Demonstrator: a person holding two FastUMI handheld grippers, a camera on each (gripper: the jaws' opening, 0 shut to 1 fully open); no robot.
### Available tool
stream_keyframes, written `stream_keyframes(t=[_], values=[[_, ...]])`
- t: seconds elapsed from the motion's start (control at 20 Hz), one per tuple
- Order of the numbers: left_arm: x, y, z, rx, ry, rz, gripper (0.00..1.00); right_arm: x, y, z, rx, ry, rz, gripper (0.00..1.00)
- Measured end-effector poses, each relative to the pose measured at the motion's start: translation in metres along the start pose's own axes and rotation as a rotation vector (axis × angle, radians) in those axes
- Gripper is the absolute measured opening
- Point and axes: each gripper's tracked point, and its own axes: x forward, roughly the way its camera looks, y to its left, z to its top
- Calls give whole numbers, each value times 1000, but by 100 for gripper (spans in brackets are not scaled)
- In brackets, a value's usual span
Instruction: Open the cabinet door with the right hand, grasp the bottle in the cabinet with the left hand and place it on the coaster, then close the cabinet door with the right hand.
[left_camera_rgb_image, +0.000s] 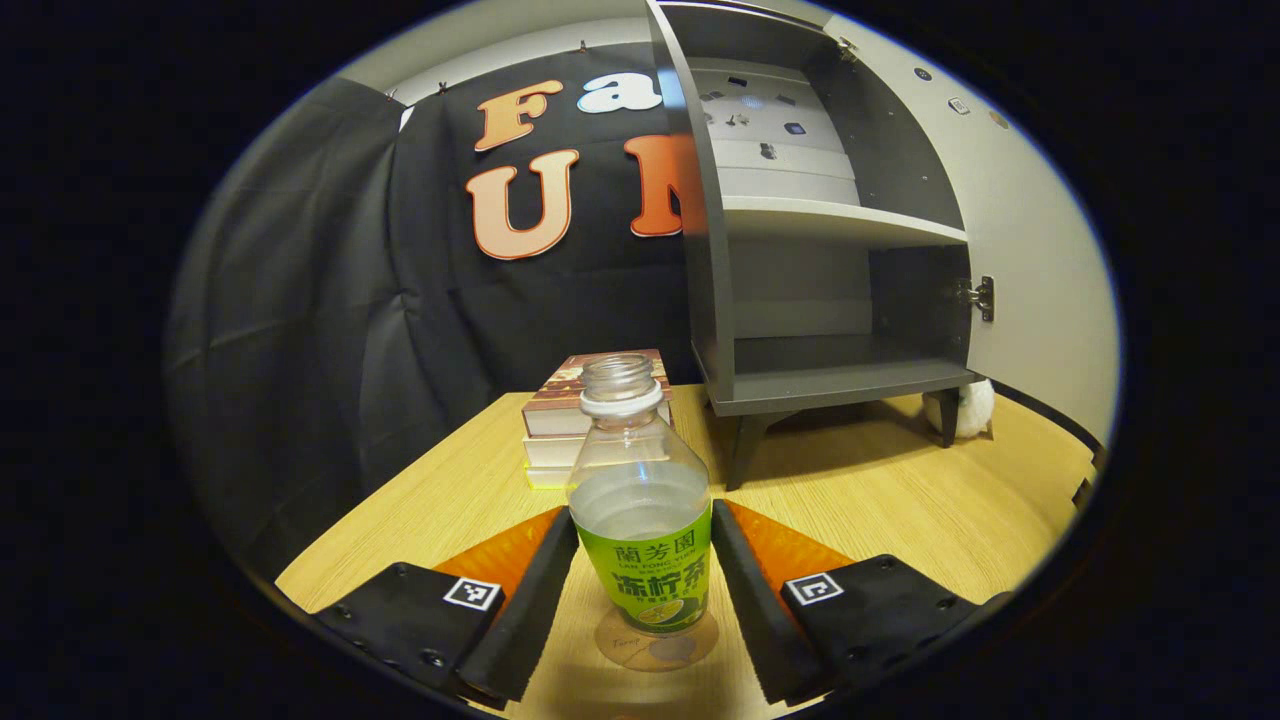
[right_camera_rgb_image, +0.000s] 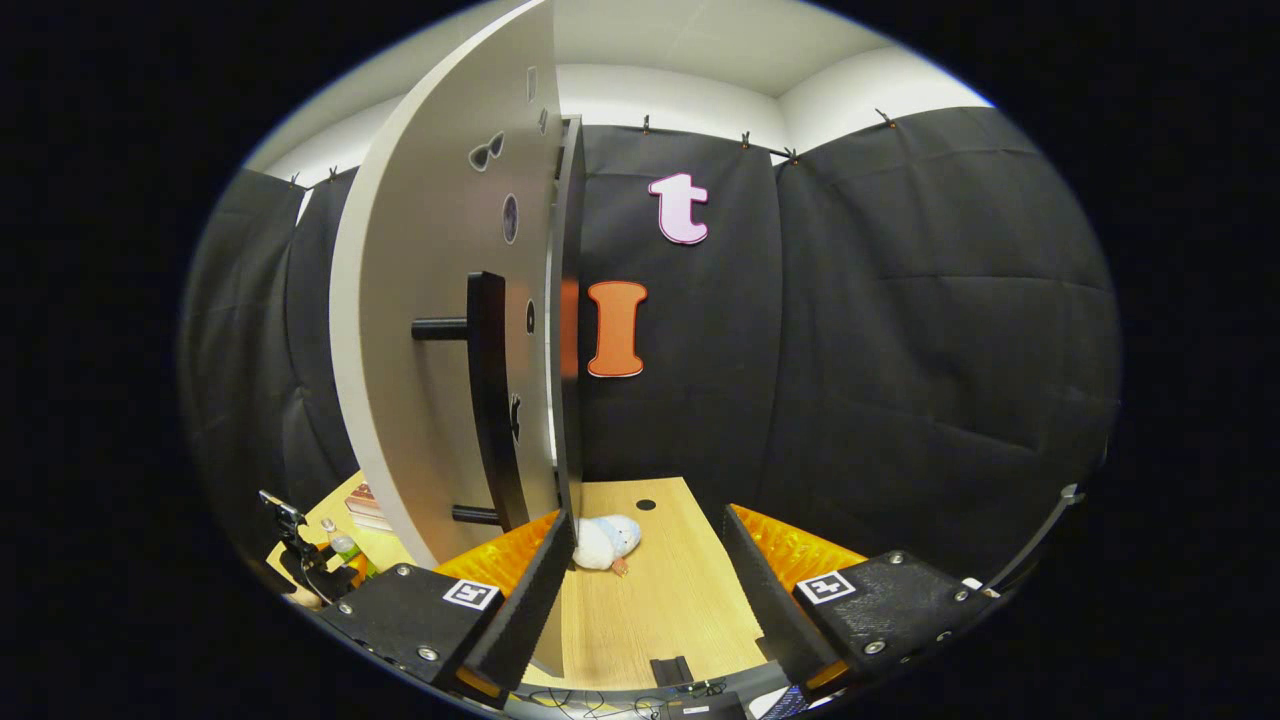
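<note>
On the wooden bench (left_camera_rgb_image: 900, 500) the bottle (left_camera_rgb_image: 645, 520) stands on the coaster (left_camera_rgb_image: 655, 645), between my left tongs (left_camera_rgb_image: 645, 600), which are wide (not touching it). My right tongs (right_camera_rgb_image: 645, 600) are wide too. Next I push the open cabinet door (right_camera_rgb_image: 440, 330) shut.

Left gripper (left_camera_rgb_image: 640, 600): screwed finger mounts with square coded markers, ribbed inner panels.

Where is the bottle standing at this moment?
In the left gripper view, the bottle stands upright on the coaster on the wooden table, between the left tool's open fingers, in front of the stacked books.
</note>
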Motion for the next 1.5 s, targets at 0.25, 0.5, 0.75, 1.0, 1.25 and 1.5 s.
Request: stream_keyframes(t=[0.25,0.5,0.75,1.0,1.25,1.5], values=[[-13,-7,8,-10,1,-30,90,0,3,0,-11,1,-4,99],[-35,-17,16,-40,4,-73,90,-3,7,0,-23,3,-15,89],[-71,-14,45,-81,-20,-99,91,-5,20,1,-31,2,-12,89],[-100,22,88,-75,-49,-74,91,-9,44,-2,-30,-1,32,89],[-124,70,136,-29,-54,-39,91,-9,73,-2,-17,-4,56,89],[-140,112,185,-79,-72,-44,91,-13,112,-5,1,-4,68,89]])
